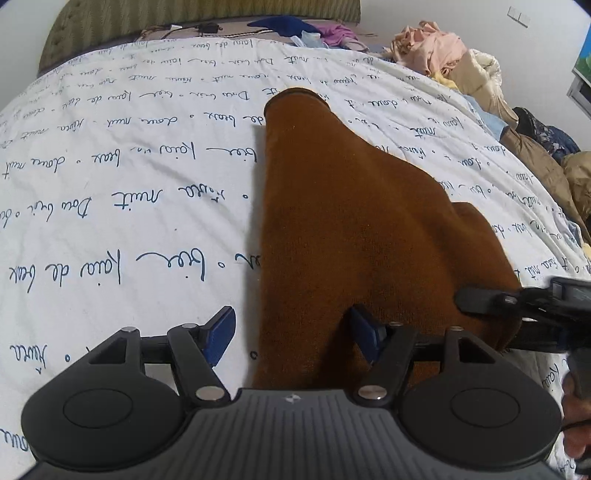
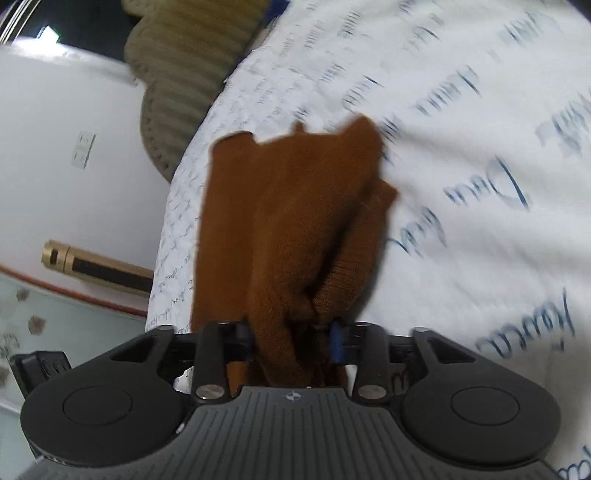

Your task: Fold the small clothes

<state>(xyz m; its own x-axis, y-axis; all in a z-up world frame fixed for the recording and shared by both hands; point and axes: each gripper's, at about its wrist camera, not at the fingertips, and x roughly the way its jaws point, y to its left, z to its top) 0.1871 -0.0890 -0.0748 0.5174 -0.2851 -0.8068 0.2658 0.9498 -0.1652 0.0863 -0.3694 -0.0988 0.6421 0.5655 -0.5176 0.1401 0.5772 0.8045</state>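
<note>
A small brown knit garment [image 1: 354, 229] lies on the white bed cover with blue script [image 1: 110, 177], one narrow end pointing to the far side. My left gripper [image 1: 291, 332] is open; its blue pads [image 1: 219, 332] straddle the garment's near left edge without clamping it. My right gripper [image 2: 291, 338] is shut on a bunched part of the same brown garment [image 2: 295, 221] and lifts it; that view is blurred. The right gripper also shows in the left wrist view [image 1: 480, 299], at the garment's right edge.
A heap of clothes [image 1: 450, 55] and more garments [image 1: 535, 147] lie along the bed's right side. A padded headboard [image 1: 184, 22] with cables [image 1: 207, 27] is at the far end. A beige knit blanket [image 2: 184, 74] and floor [image 2: 55, 325] lie beyond the bed's edge.
</note>
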